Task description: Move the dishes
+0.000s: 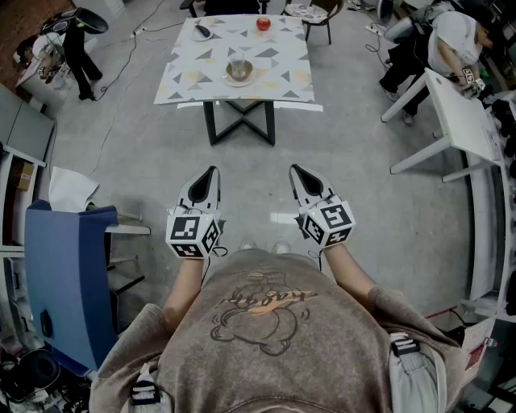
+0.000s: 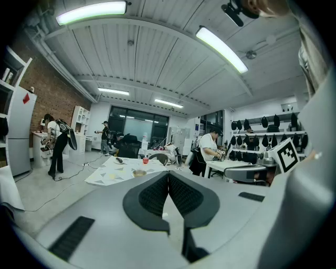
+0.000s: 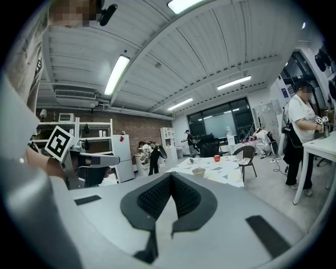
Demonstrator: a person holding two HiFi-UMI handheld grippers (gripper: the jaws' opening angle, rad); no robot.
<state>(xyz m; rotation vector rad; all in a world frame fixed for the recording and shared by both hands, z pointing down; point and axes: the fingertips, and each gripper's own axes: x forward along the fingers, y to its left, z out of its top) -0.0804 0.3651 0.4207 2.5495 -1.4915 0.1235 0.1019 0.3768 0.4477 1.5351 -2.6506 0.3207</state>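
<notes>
A table with a triangle-patterned cloth (image 1: pixel 274 56) stands well ahead of me. On it sit a bowl on a saucer (image 1: pixel 239 71), a small plate holding a dark object (image 1: pixel 201 31) and a red apple (image 1: pixel 264 23). The bowl (image 2: pixel 139 173) and the apple (image 2: pixel 145 161) appear far off in the left gripper view; the right gripper view also catches the bowl (image 3: pixel 198 172) and the apple (image 3: pixel 216 158). My left gripper (image 1: pixel 212 173) and right gripper (image 1: pixel 296 170) hang over the floor in front of my body, both shut and empty.
A blue chair (image 1: pixel 60 274) with a white sheet on a stand is at my left. A white desk (image 1: pixel 463 121) with a seated person (image 1: pixel 439 44) is at the right. A dark chair (image 1: pixel 318 18) stands behind the table. Cables run across the grey floor.
</notes>
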